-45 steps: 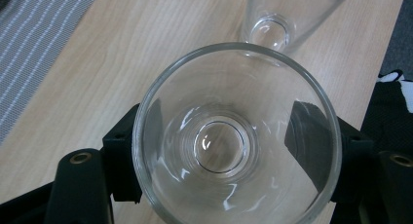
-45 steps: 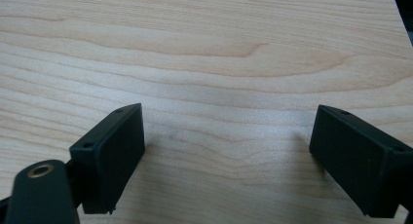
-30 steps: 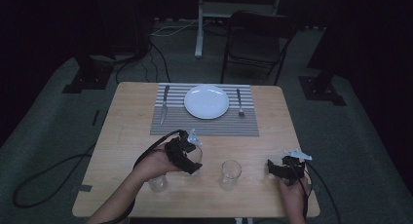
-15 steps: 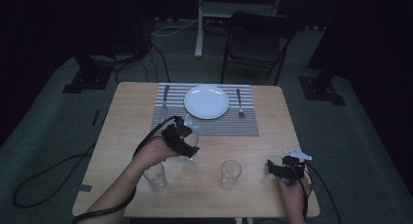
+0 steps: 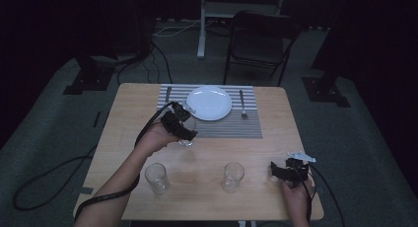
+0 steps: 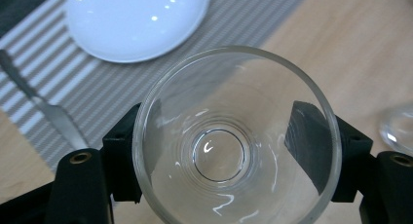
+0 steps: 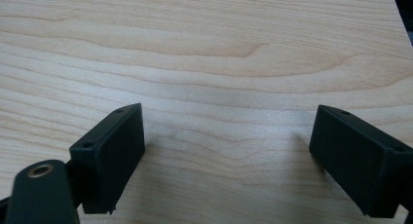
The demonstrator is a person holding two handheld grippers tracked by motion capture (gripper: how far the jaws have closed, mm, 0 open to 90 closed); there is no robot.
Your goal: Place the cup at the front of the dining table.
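The person's left forearm is reaching in from the lower left of the high view toward the frame's centre. The left gripper (image 5: 183,126) is sitting just left of centre with its jaws pressing from both sides on a clear glass (image 6: 237,136). The right hand (image 5: 296,197) is resting at the lower right of the high view, its right gripper (image 5: 280,170) pointing toward the frame's left. Its jaws are standing wide apart with nothing between them.
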